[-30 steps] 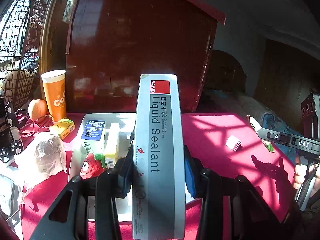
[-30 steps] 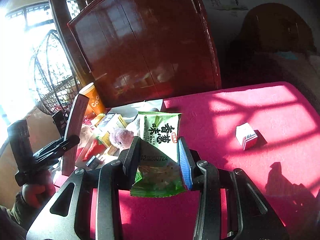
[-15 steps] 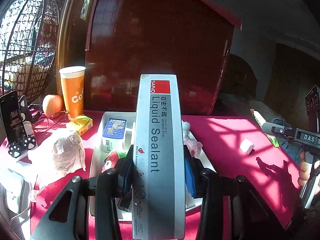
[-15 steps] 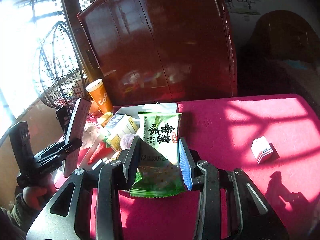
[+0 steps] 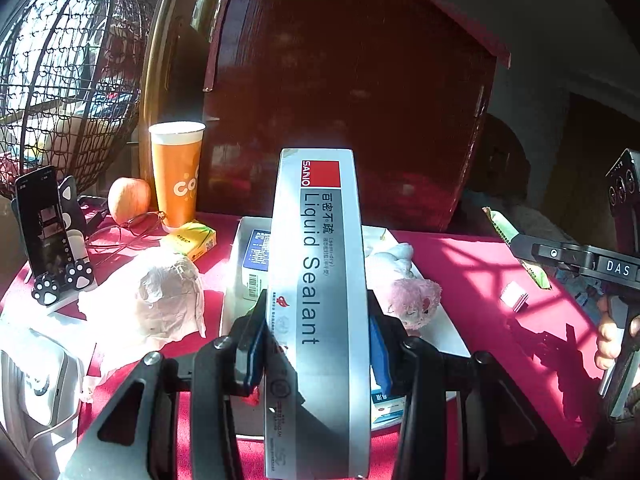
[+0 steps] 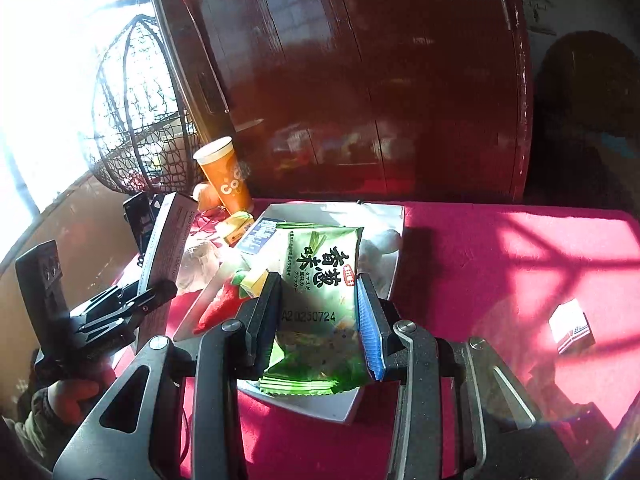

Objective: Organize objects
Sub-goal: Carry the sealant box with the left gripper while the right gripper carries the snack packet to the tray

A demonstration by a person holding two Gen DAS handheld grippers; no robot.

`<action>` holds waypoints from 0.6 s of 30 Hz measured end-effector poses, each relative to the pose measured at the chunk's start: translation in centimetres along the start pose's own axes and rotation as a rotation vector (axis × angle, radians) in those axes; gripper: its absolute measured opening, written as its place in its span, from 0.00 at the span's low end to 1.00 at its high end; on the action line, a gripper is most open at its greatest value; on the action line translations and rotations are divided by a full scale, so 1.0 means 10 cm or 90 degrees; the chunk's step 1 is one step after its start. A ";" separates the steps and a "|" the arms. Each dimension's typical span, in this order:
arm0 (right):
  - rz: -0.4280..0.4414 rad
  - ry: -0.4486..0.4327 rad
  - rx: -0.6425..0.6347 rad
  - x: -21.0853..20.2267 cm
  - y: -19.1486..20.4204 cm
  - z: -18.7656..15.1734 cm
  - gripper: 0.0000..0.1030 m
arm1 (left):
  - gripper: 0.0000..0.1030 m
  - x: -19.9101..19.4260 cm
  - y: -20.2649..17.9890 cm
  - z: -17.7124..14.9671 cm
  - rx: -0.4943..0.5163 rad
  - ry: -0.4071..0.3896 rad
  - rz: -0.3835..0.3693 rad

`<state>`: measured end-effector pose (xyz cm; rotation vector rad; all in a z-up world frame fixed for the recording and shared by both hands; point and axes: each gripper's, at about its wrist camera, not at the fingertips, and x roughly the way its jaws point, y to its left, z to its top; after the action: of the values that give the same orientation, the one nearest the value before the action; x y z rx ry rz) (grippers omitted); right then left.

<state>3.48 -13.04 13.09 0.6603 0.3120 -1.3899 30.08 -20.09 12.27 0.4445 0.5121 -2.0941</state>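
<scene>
Cardboard, stiff and smooth, made up the long grey sealant box (image 5: 318, 300) that our left gripper (image 5: 316, 344) had clamped by its two long sides, above the white tray (image 5: 448, 332). We judged it light for its length, with flat faces that give the blue fingers (image 5: 253, 344) a firm seat; held low on its body as it was, the tall upper end could swing, so a hold nearer the middle would steady it. The glossy print looked a little slippery.

Our right gripper (image 6: 320, 320) had its fingers pressed on a green cracker packet (image 6: 320, 280), also over the tray (image 6: 384, 280). The film was thin, shiny and crinkled, puffed with air, and we judged the crackers inside brittle: a hard squeeze could crush them, and the slick film could slide. Taking it across the flat middle, as we did, seemed safer than pinching the crimped seam.

In the tray lay a soft pink plush toy (image 5: 412, 300), a blue-and-white carton (image 5: 256, 260) and a red felt-like strawberry (image 6: 224, 304). On the red cloth counter (image 6: 480, 260) a small white box (image 6: 570, 326) sat well apart from the tray, not yet gathered. An orange paper cup (image 5: 176, 176), an apple (image 5: 129, 200) and crumpled white paper (image 5: 168, 300) stood to the left of the tray.
</scene>
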 end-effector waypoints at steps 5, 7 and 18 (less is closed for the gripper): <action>0.019 0.007 -0.010 0.15 0.15 0.05 0.35 | 0.41 0.02 0.05 0.01 -0.004 0.002 0.004; 0.025 0.010 -0.013 0.21 0.20 0.07 0.35 | 0.41 0.03 0.07 0.00 -0.007 0.003 0.004; 0.043 0.013 0.005 0.43 0.31 0.13 0.35 | 0.41 0.09 0.11 0.02 -0.001 0.008 0.012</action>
<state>6.98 -17.11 12.38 0.6856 0.2978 -1.3206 30.56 -21.40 11.83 0.4590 0.5152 -2.0742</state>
